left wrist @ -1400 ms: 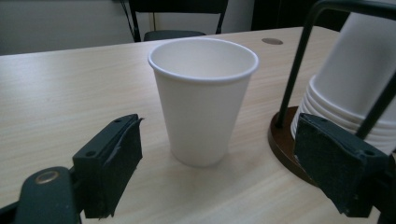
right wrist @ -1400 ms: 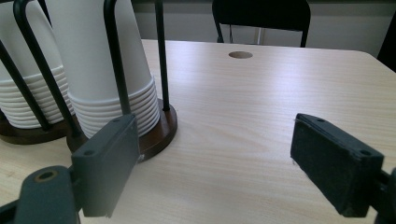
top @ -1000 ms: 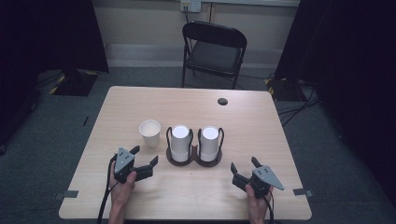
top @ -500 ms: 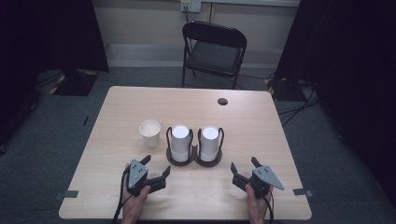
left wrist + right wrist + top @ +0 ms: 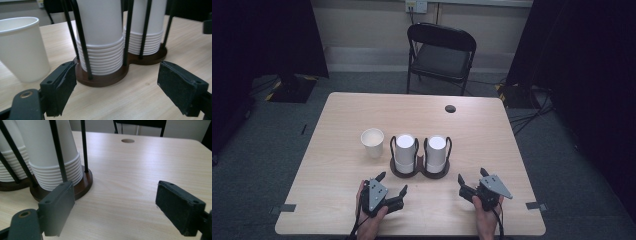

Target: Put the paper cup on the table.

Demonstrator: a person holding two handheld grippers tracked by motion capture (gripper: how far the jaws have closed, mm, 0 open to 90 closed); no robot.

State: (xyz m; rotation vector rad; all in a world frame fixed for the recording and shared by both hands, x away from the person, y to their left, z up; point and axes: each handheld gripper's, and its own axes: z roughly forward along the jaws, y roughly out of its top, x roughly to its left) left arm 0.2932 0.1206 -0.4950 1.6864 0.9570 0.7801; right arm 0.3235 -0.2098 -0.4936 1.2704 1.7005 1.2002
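A dark brown cup holder [image 5: 419, 173] with black wire rods stands mid-table and carries two stacks of white paper cups, one on the left [image 5: 405, 150] and one on the right [image 5: 436, 150]. A single white paper cup [image 5: 373, 142] stands upright just left of it. My left gripper [image 5: 393, 182] is open near the front edge, pointing at the holder's left half. In the left gripper view the holder base [image 5: 105, 78] and the single cup [image 5: 22, 50] lie close ahead. My right gripper [image 5: 472, 175] is open, front right of the holder, with the right stack [image 5: 55, 157] to the left of its jaws.
A round cable hole [image 5: 450, 108] sits in the table's far right part. A black folding chair [image 5: 442, 50] stands behind the table. Dark curtains hang at both sides. Bare tabletop lies right of the holder [image 5: 140, 165].
My left gripper has slid right along the front of the table, closer to the holder. The right gripper and the cups have stayed put.
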